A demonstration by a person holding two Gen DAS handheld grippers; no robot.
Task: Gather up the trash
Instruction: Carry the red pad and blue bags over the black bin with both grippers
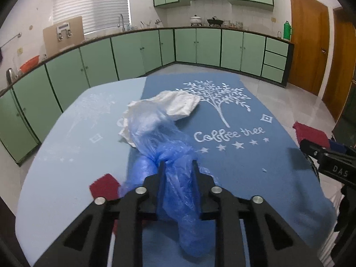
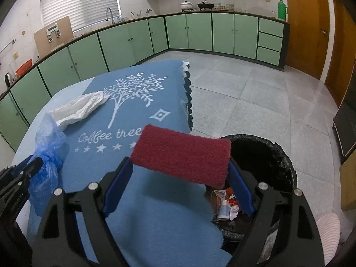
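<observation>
My left gripper [image 1: 178, 164] is shut on a crumpled blue plastic bag [image 1: 169, 155], which trails back between the fingers and forward over the table. A white plastic bag [image 1: 178, 103] lies just beyond it on the blue tablecloth [image 1: 244, 155]. Both bags also show in the right wrist view: the blue plastic bag [image 2: 47, 146] and the white plastic bag [image 2: 80, 109]. My right gripper [image 2: 180, 162] is shut on a dark red scouring pad [image 2: 181, 154], held over the table's right edge beside a black-lined trash bin [image 2: 267, 155]. The right gripper shows at the left view's right edge [image 1: 311, 146].
The bin holds paper scraps and a small cup [image 2: 224, 207]. Another red pad [image 1: 104, 185] lies by my left gripper. Green cabinets [image 1: 195, 44] run along the far walls; a wooden door [image 1: 309, 42] stands at right. Tiled floor [image 2: 244, 93] lies right of the table.
</observation>
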